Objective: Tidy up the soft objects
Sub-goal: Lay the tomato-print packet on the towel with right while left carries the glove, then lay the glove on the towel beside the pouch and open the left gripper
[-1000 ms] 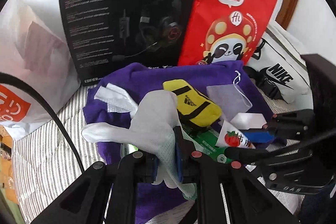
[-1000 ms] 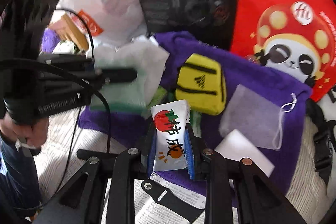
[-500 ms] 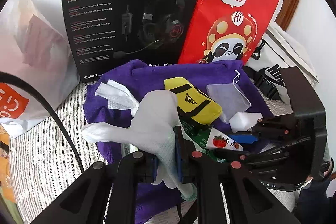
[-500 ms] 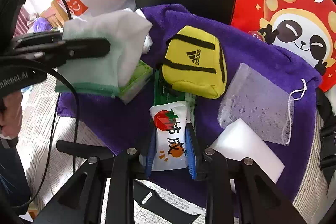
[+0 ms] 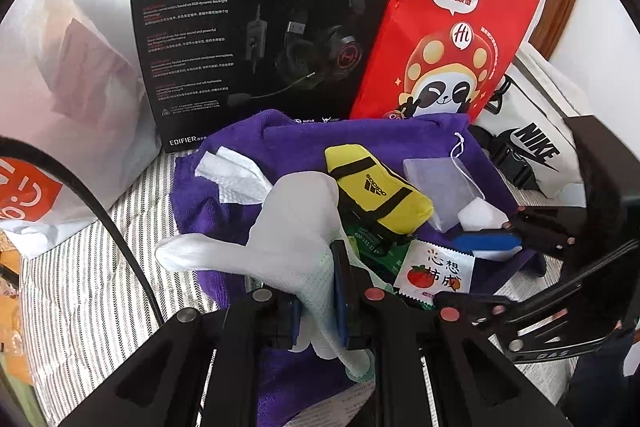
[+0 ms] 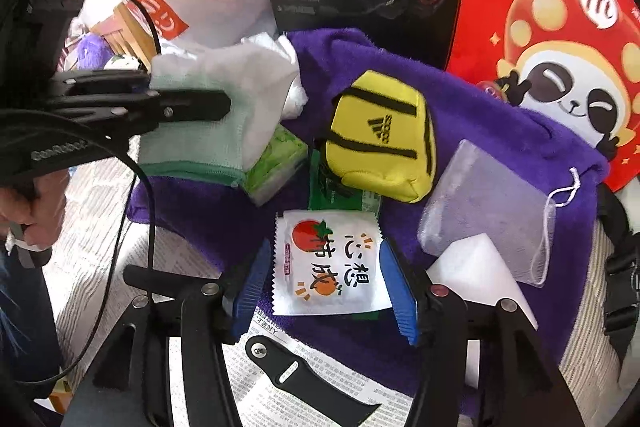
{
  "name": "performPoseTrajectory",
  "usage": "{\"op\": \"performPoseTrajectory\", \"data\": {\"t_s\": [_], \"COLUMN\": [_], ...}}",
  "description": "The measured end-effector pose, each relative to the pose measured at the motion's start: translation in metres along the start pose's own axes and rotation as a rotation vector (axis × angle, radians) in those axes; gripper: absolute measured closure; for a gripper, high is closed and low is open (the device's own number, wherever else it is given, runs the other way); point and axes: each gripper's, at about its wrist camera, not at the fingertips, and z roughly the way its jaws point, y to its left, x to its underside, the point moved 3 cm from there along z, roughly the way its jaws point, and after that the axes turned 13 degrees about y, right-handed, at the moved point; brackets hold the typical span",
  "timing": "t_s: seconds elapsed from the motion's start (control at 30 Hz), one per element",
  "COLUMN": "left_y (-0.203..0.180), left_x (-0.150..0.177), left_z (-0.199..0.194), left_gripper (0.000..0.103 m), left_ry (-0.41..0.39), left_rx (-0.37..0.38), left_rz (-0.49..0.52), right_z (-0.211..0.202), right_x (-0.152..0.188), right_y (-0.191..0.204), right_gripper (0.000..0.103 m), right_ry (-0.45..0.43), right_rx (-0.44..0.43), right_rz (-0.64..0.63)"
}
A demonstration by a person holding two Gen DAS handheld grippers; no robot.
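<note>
Right wrist view, nearest first: the right gripper [image 6: 326,281] has just been spreading its jaws, and the white snack sachet [image 6: 330,263] printed with a tomato and the characters 心想柿成 lies flat between the blue pads [image 6: 402,293], which no longer press on it, near the front edge of the purple towel [image 6: 472,115]. It looks light, thin and slick (a film wrapper that would slide, I judge), so a pinch across its sealed, serrated edges should hold best. Under the towel's front edge shows printed newspaper [image 6: 320,379] with a black strap [image 6: 296,375] on it. Beside the sachet toward the towel's right edge sit a white foam block [image 6: 476,275] and a sheer drawstring pouch [image 6: 488,211], both likely feather-light and squashy. At the towel's middle rests the yellow Adidas pouch [image 6: 380,143], soft and padded; its bulging body seems the place to grip. In the left wrist view the left gripper [image 5: 318,297] is pressed together on a white knit glove [image 5: 296,235], limp and drooping over the towel's left side. Against the towel's far edge stand a black headset box [image 5: 256,23] reading "G2", "HECATE" and "EDIFIER", and a red Haidilao bag [image 5: 448,27] marked 海底捞; a white Nike bag [image 5: 536,151] lies off the far right corner.
</note>
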Motion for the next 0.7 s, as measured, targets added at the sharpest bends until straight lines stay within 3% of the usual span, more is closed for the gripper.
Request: {"op": "performPoseTrajectory", "data": {"t_s": [0.17,0.33,0.7], "left_y": [-0.008,-0.020,-0.025], "left_x": [-0.001,-0.001,0.003], "left_z": [0.000,0.012,0.037], "left_gripper": [0.090,0.090,0.083], "left_ry": [-0.001,0.025,0.072], "left_rx": [0.035,0.078,0.030], "left_rz": [0.017,0.044,0.064], "right_z": [-0.022,-0.034,-0.043], "right_x": [0.000,0.001,0.005], "right_y": [-0.009,-0.025,-0.043], "right_gripper": [0.036,0.036,0.036], "right_ry": [-0.055,-0.080,-0.089], "right_rx": [0.024,0.031,0.049], "right_rz": [0.022,0.076,0.130]}}
